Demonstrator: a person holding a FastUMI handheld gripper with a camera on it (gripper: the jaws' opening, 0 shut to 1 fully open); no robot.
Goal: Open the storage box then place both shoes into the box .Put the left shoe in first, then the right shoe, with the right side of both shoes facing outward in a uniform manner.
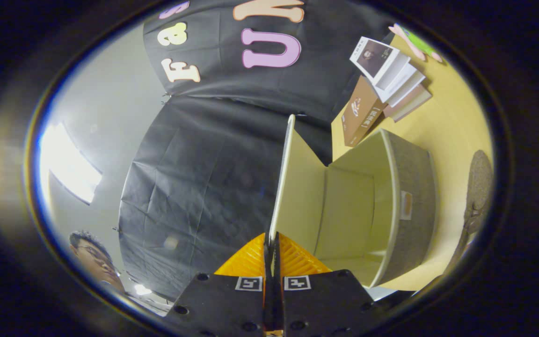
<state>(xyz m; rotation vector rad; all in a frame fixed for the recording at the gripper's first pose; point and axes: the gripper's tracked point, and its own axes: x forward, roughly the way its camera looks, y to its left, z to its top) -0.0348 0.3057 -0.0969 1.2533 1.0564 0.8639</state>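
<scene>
The view is rolled onto its side. My gripper (pixel 272 243) is shut on the thin edge of the storage box's cream lid (pixel 297 187), which stands swung up and away from the box. The storage box (pixel 414 206) is grey felt outside and cream inside; it is open and I see nothing in it. It rests on the yellow table (pixel 452 126). Past the box, a grey-brown shoe (pixel 479 180) lies on the table, partly cut off; I cannot tell which shoe it is.
A stack of books (pixel 391 77) and a brown book (pixel 360 112) lie on the table beyond the box, with a pink and green item (pixel 414 42) further off. The black cloth wall hangs behind the lid. A person (pixel 94 260) is off to the side.
</scene>
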